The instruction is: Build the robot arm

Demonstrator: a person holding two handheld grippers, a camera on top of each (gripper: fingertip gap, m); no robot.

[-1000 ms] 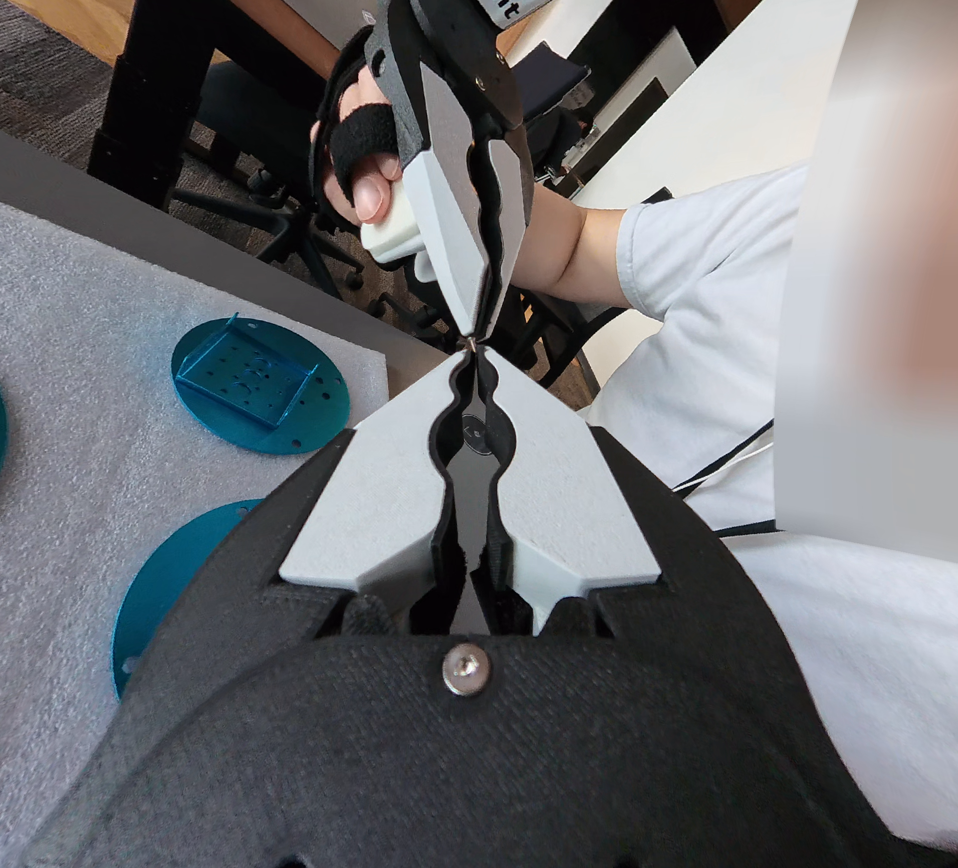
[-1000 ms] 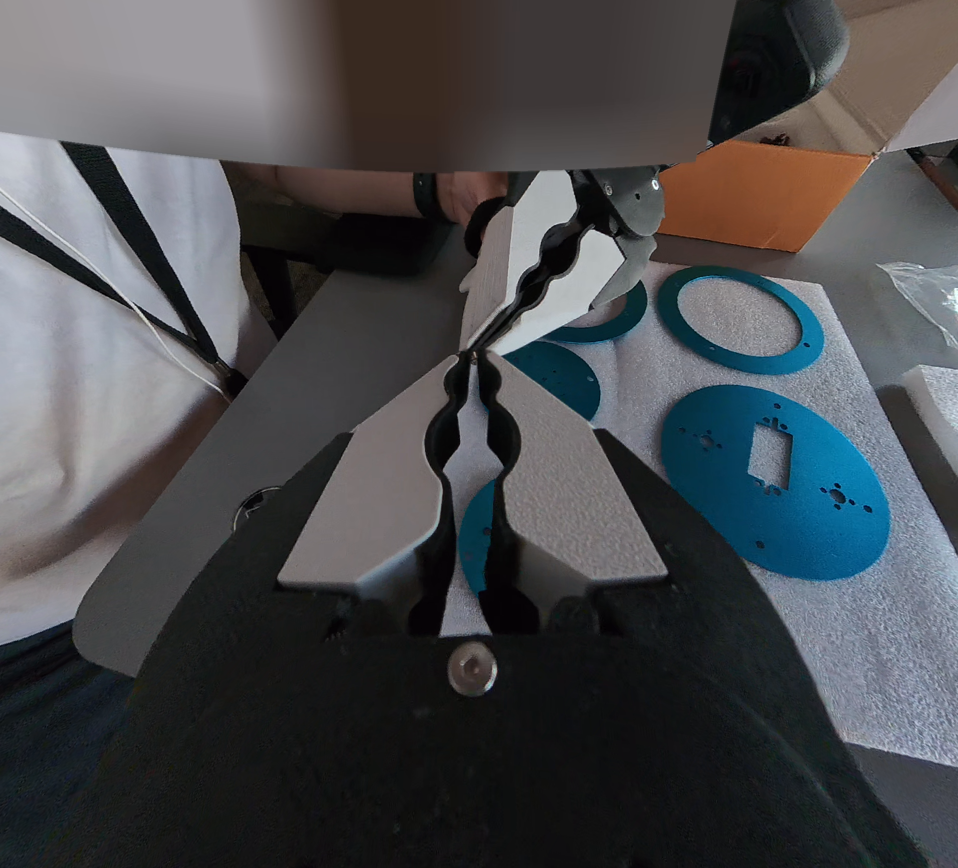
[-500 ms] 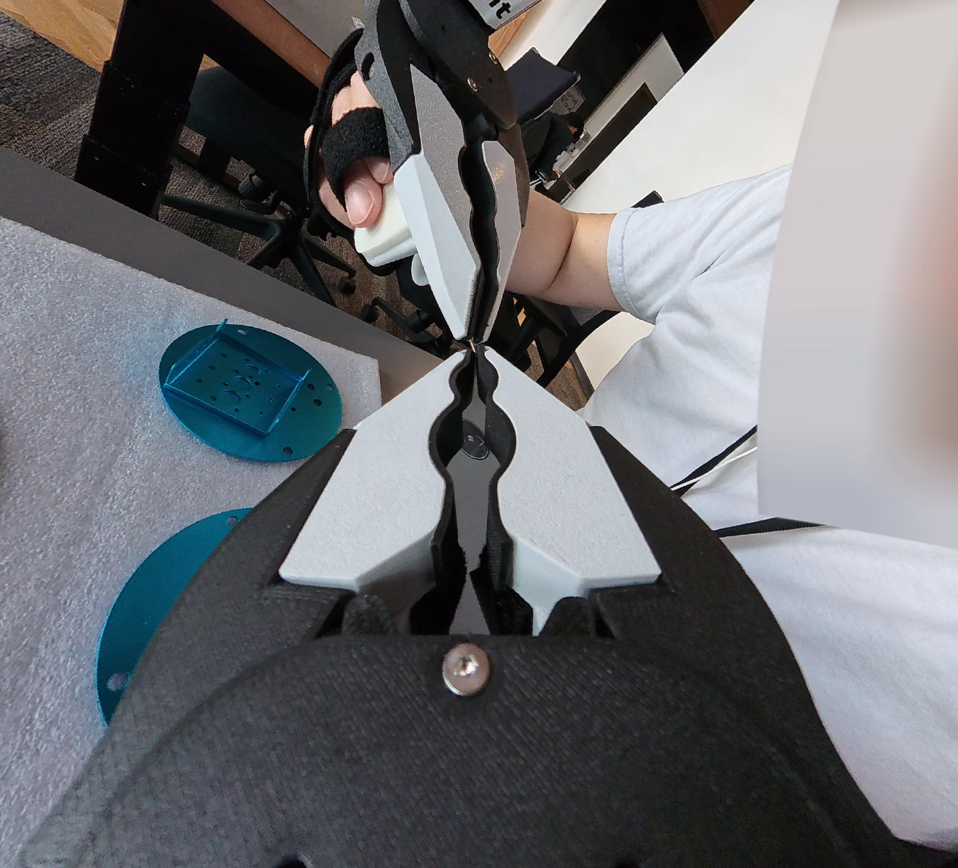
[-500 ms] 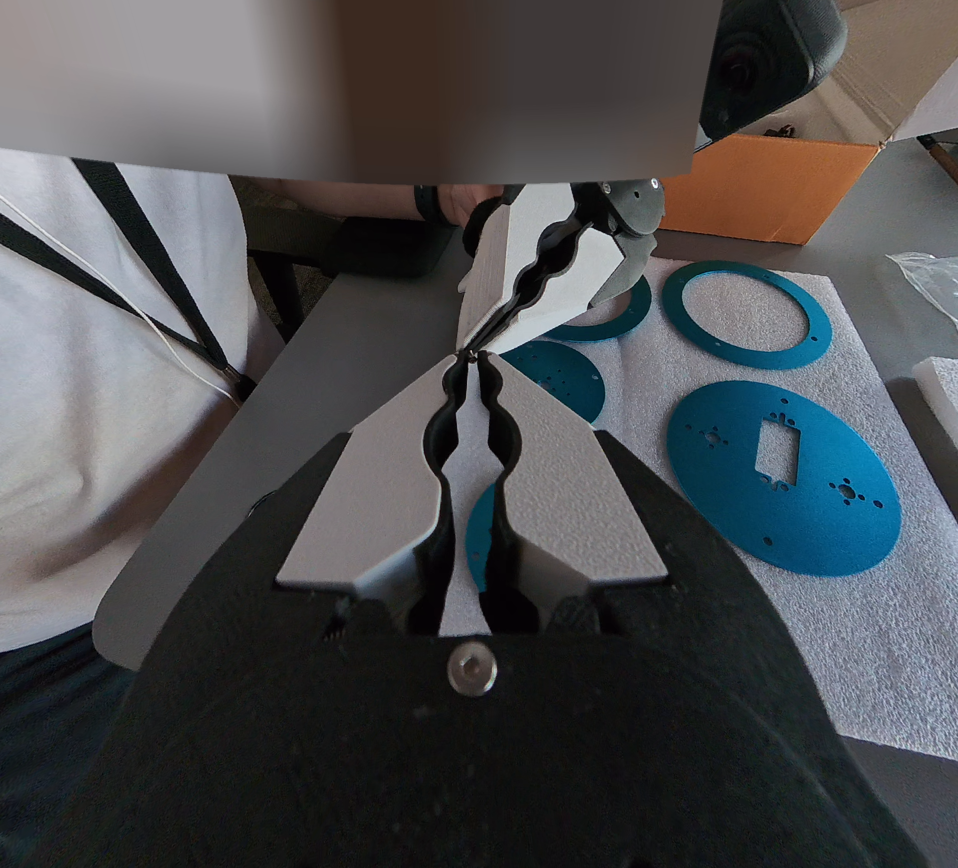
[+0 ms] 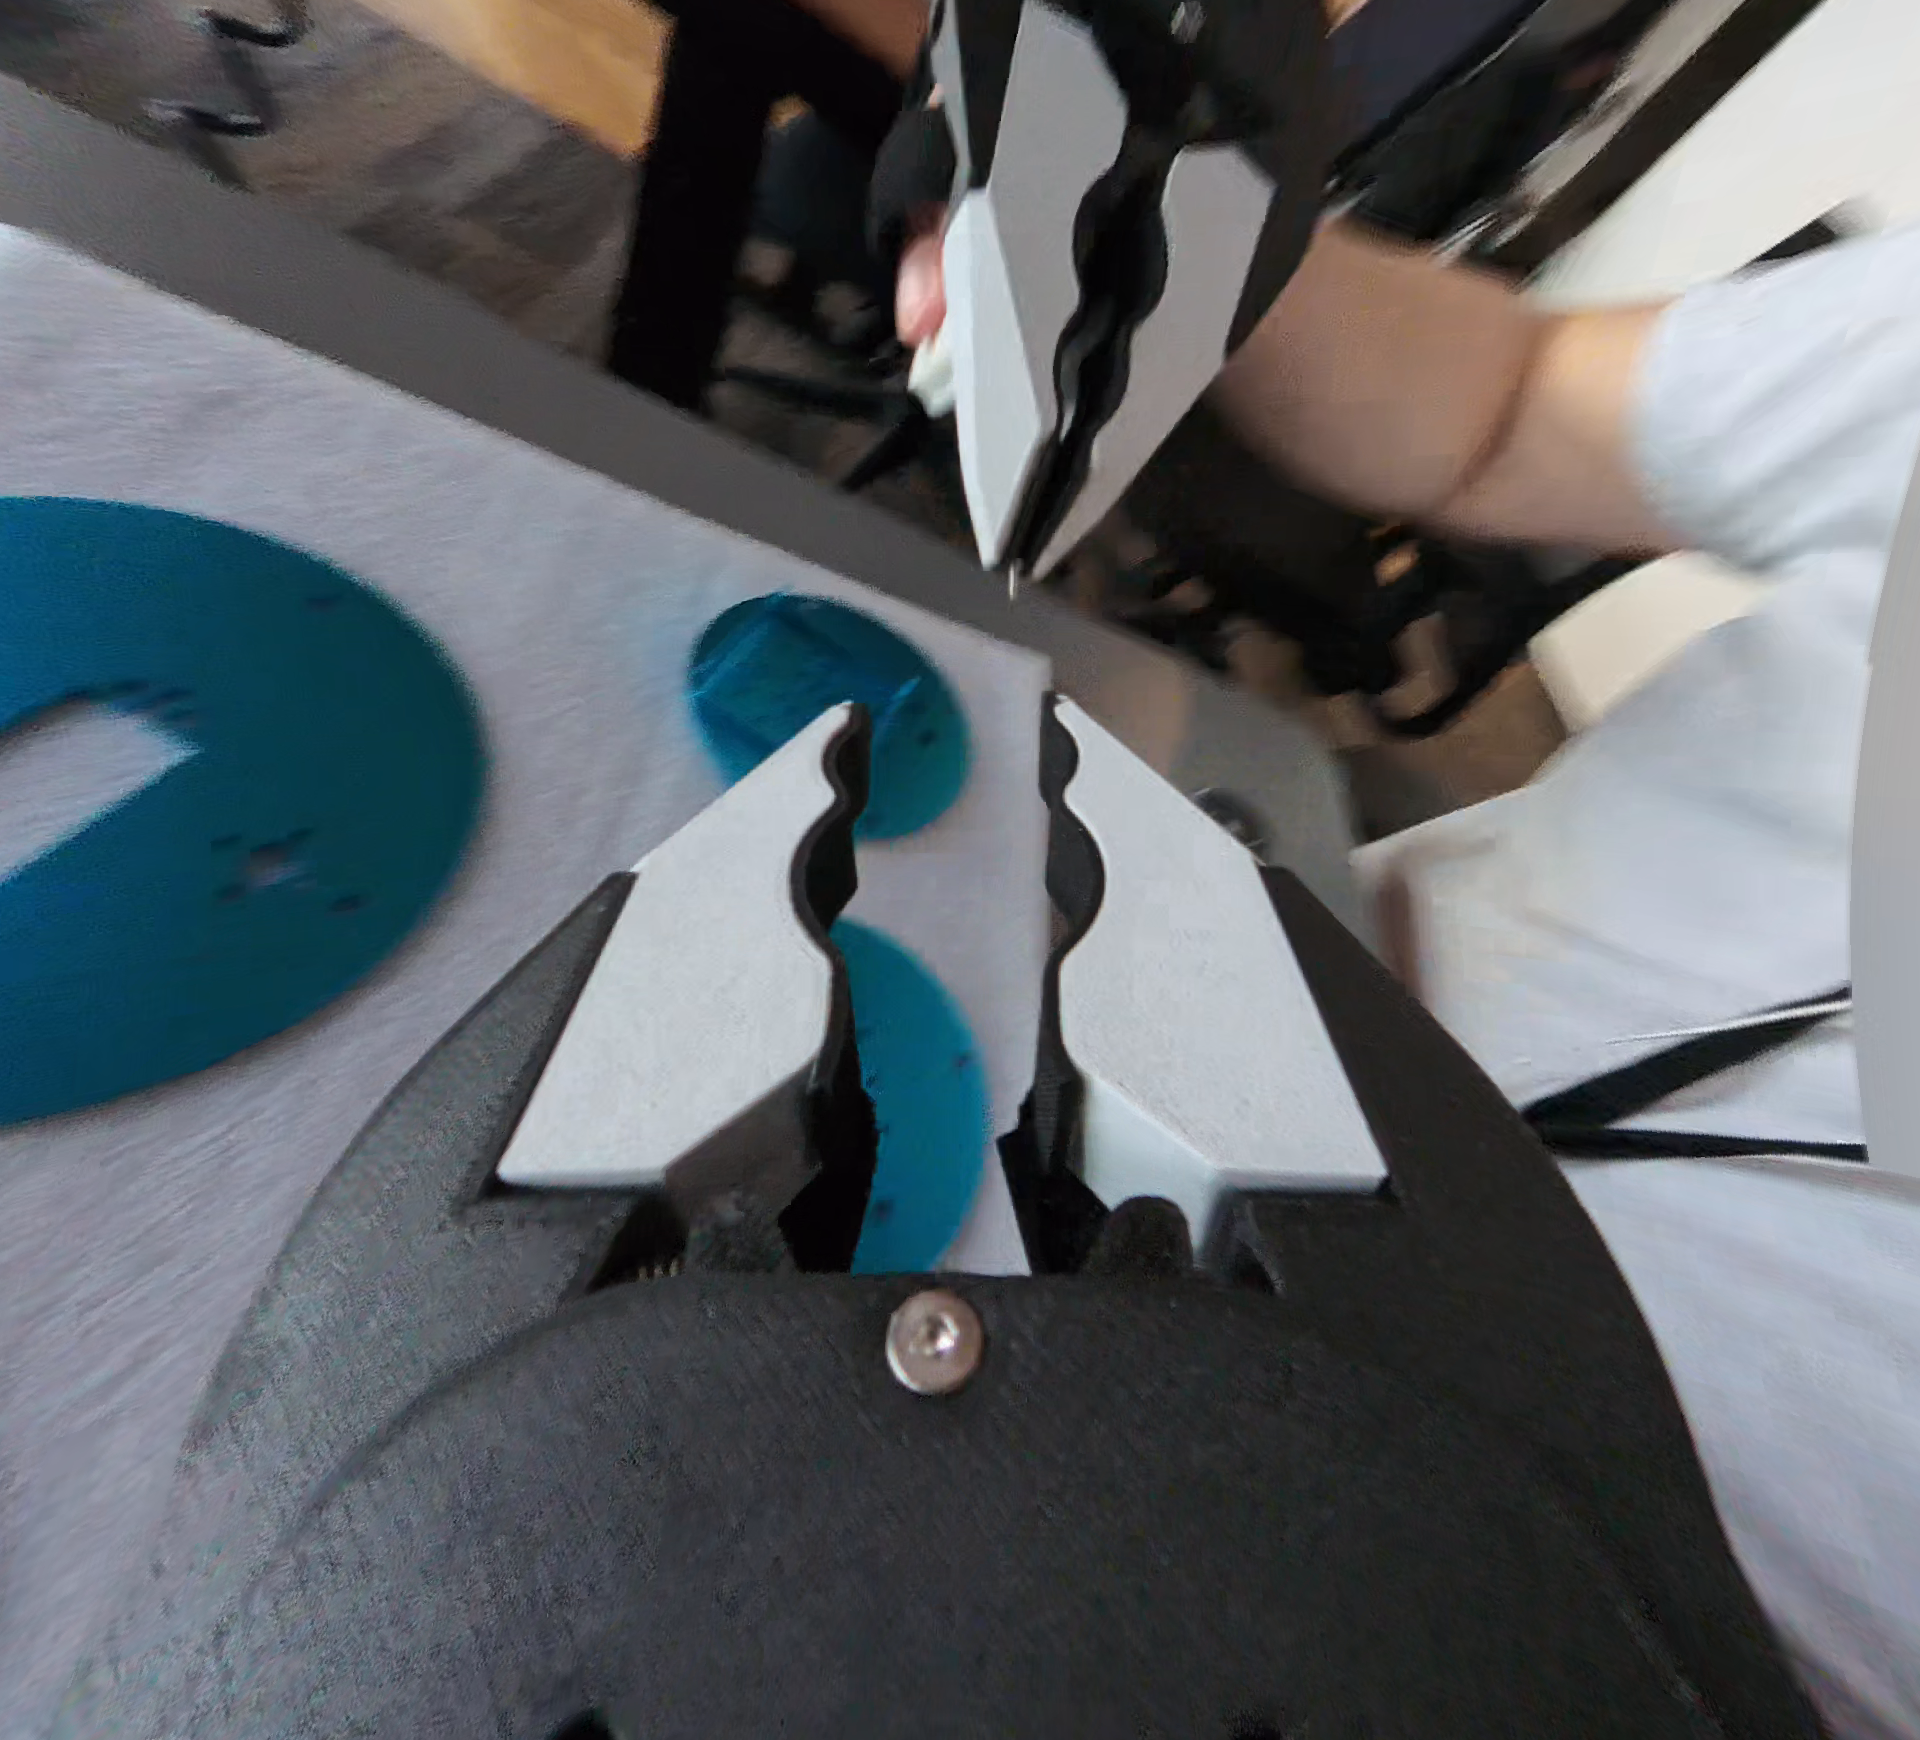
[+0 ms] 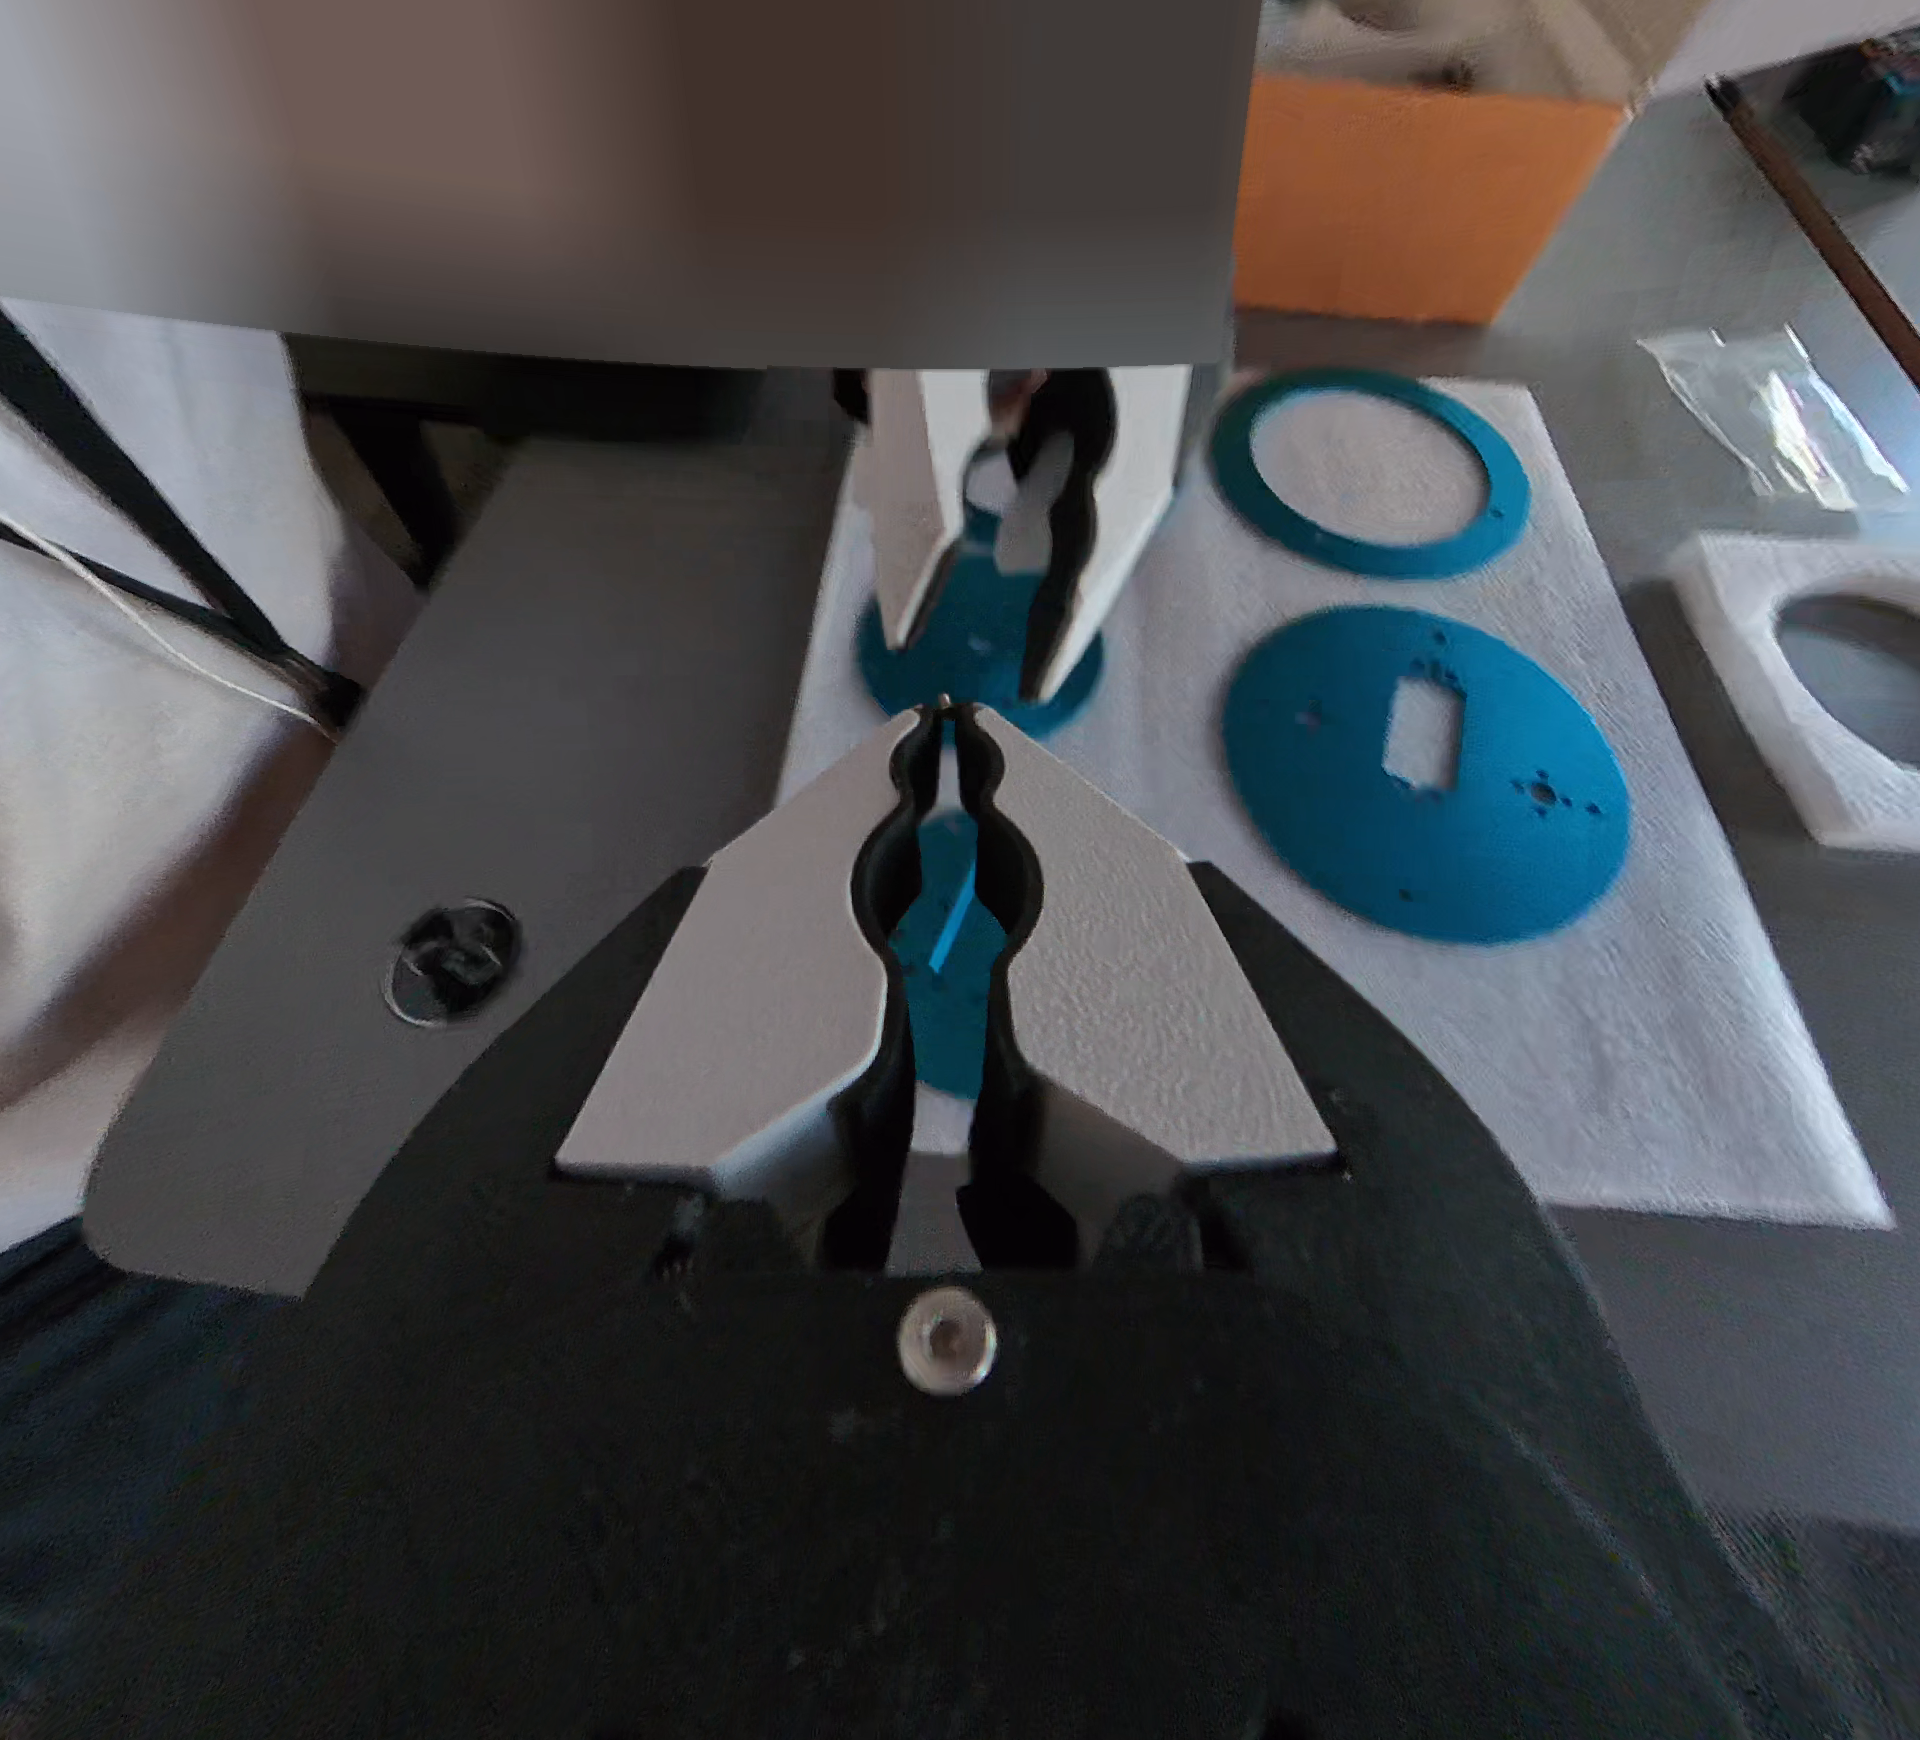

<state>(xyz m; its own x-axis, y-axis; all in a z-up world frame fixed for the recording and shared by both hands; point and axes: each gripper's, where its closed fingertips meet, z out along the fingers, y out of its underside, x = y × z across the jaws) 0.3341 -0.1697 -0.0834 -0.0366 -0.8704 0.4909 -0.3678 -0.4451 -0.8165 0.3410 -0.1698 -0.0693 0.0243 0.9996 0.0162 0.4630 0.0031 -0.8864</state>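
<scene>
My right gripper (image 6: 940, 711) pinches a tiny metal pin (image 6: 943, 703) at its tips w/ left gripper (image 5: 951, 724) parted, empty, over blue discs at 11 o'clock on foam sheet (image 6: 1455, 1046).

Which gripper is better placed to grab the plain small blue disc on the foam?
Left, probably. The left gripper is open, empty and above the small blue disc; the right gripper is shut on a tiny metal pin.
</scene>
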